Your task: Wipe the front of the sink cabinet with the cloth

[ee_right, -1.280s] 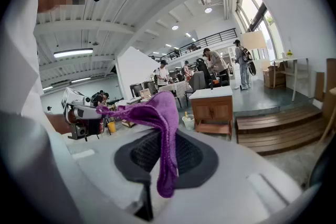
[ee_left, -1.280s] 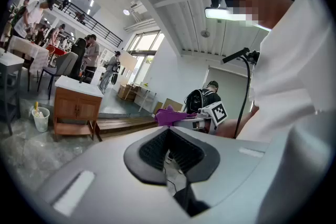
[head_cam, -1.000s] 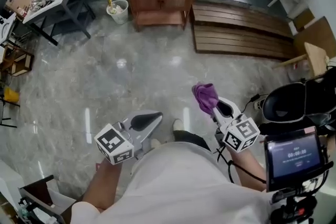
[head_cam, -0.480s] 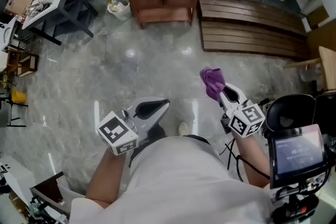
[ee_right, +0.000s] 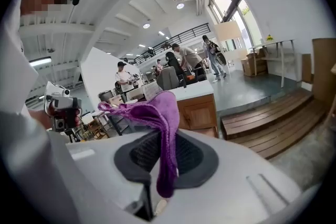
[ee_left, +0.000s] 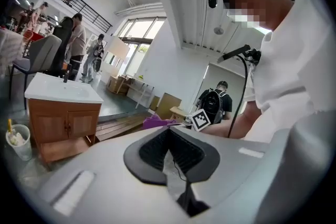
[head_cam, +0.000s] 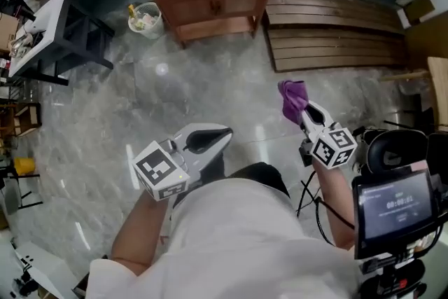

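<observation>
A wooden sink cabinet point(head_cam: 213, 7) with a white basin top stands at the far end of the floor; it also shows in the left gripper view as the cabinet point(ee_left: 63, 126) and in the right gripper view as the cabinet point(ee_right: 198, 110). My right gripper point(head_cam: 302, 108) is shut on a purple cloth point(head_cam: 292, 98), whose folds stick out past the jaws point(ee_right: 157, 128). My left gripper point(head_cam: 218, 137) is shut with nothing in it point(ee_left: 170, 152). Both are well short of the cabinet, held above the marble floor.
A small white bin point(head_cam: 145, 16) sits left of the cabinet. A low wooden slatted platform point(head_cam: 336, 28) lies to its right. Tables point(head_cam: 38, 31) crowd the left side. A screen on a rig point(head_cam: 392, 210) is at my right. People stand in the background point(ee_left: 79, 42).
The cabinet has come nearer and shifted toward the top of the head view as I walk forward. Both grippers keep their hold and posture.
</observation>
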The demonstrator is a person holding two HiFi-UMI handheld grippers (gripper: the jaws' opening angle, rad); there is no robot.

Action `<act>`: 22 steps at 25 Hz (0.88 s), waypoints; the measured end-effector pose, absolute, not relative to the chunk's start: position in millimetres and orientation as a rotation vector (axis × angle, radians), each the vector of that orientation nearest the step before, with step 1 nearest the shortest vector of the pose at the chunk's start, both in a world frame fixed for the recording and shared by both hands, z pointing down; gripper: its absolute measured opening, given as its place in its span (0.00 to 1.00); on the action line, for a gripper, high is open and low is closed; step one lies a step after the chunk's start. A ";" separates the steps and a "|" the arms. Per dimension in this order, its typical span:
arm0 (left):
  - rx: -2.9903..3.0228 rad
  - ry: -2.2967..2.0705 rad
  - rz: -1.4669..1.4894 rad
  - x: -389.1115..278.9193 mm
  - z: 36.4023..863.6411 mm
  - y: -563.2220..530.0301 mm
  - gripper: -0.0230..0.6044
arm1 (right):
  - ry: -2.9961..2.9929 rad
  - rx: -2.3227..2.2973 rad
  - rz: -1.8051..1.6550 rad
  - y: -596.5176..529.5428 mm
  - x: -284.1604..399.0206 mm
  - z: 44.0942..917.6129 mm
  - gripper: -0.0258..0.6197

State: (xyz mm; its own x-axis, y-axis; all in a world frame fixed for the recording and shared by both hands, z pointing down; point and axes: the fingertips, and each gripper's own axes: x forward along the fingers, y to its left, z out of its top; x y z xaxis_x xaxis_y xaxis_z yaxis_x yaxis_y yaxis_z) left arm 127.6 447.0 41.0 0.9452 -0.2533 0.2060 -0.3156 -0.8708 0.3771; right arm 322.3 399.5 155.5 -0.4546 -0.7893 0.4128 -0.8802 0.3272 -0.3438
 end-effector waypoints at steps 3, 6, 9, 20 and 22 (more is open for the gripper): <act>2.701 -0.274 0.274 109.7 54.7 403.1 0.05 | -2.382 1.600 0.788 336.4 301.4 167.5 0.13; 2.701 -0.204 0.300 102.8 72.7 361.7 0.05 | -2.355 1.646 0.855 277.6 288.6 190.3 0.13; 2.696 -0.182 0.273 108.3 90.6 317.6 0.05 | -2.318 1.687 0.946 219.7 292.6 219.6 0.13; 2.586 -0.107 0.201 171.2 147.9 151.3 0.05 | -2.175 1.881 1.069 -14.7 389.5 345.4 0.13; 2.595 -0.085 0.178 185.7 161.9 123.2 0.05 | -2.150 1.920 1.090 -54.1 404.5 368.3 0.13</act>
State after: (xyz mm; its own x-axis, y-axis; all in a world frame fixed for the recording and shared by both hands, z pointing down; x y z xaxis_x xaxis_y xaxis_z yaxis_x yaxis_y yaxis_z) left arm 185.7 123.2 161.9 0.9894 -0.0253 0.1431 -0.0954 -0.8561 0.5080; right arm 404.5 -54.1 368.3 -0.2226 -0.8473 0.4822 -0.8897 -0.0257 -0.4559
